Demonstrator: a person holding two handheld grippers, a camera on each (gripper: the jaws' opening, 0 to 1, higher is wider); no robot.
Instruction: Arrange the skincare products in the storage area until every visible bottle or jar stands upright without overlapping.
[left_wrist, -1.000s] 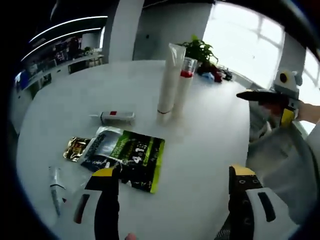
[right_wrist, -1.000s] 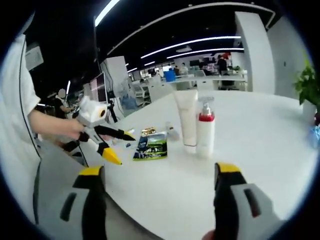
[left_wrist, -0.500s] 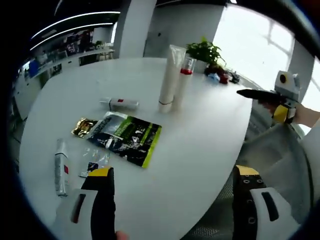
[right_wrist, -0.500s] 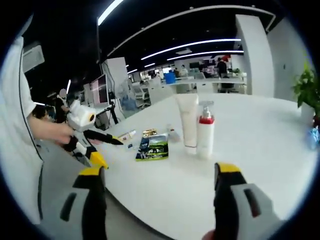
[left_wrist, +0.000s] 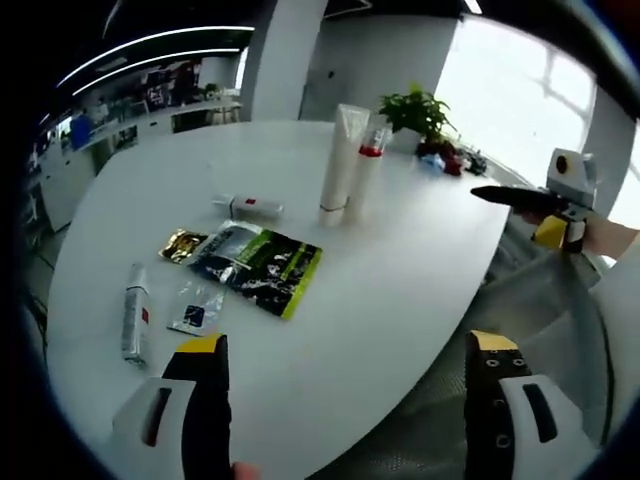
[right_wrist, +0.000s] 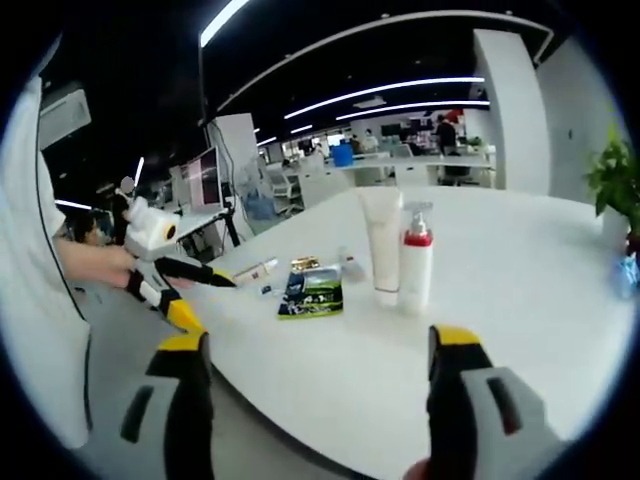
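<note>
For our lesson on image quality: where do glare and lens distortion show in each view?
Left gripper view: the window is blown out white and the table edge bows. Right gripper view: dim hall, bright ceiling strips curve with the fisheye.

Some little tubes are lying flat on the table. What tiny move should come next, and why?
Probably bring the open left hand-held gripper forward toward the silver tube lying flat near the table's edge. The white tube and pump bottle already stand upright, so the lying ones seem to need lifting first.
</note>
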